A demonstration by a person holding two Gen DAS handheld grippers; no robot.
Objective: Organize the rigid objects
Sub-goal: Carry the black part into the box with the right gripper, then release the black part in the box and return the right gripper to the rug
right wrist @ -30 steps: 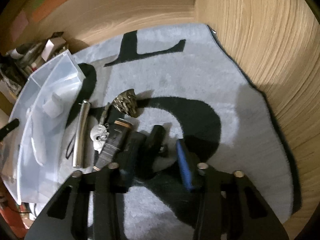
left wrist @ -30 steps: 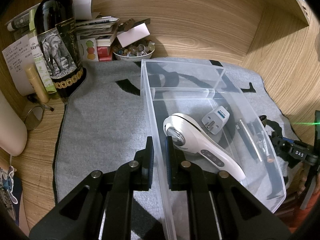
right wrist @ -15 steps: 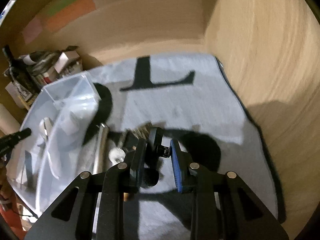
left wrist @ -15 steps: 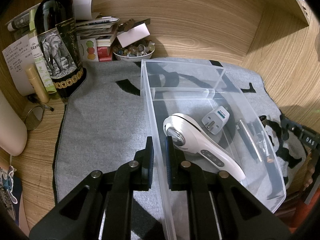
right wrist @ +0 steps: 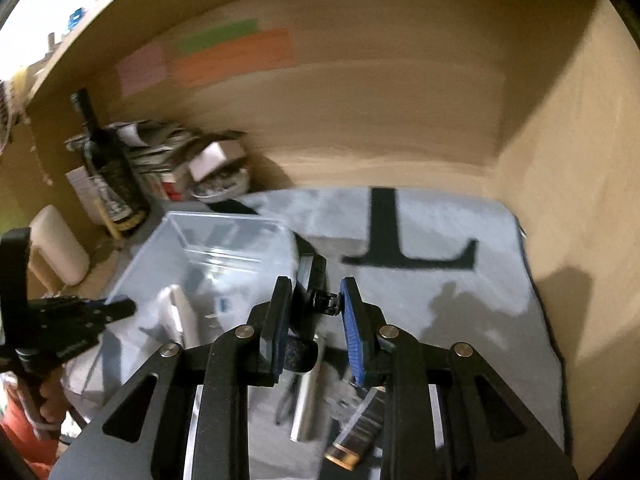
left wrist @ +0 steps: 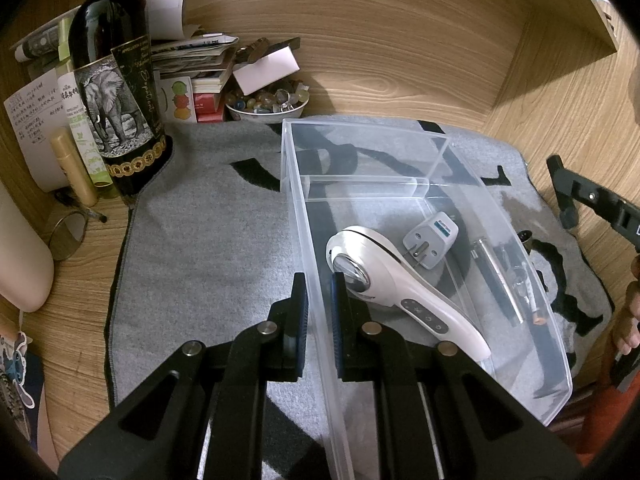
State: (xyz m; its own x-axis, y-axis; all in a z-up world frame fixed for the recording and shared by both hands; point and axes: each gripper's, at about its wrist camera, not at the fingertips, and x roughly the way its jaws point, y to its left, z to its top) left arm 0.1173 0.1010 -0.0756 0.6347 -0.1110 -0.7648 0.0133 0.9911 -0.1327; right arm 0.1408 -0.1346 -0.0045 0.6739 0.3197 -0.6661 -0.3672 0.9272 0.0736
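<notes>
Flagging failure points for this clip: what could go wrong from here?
The right gripper holds the small black gadget by a narrow knob, so it could twist loose before reaching the clear bin. The left gripper pinches only the bin's thin wall; a hard drop might shift it.

A: Setting?
B: Home desk nook, light wood-grain walls (left wrist: 400,40).
A: Evidence?
B: Dark elephant-label wine bottle (left wrist: 116,92), stacked booklets (left wrist: 192,60), white bowl of polished stones (left wrist: 268,102), grey lettered felt mat (left wrist: 208,240).
</notes>
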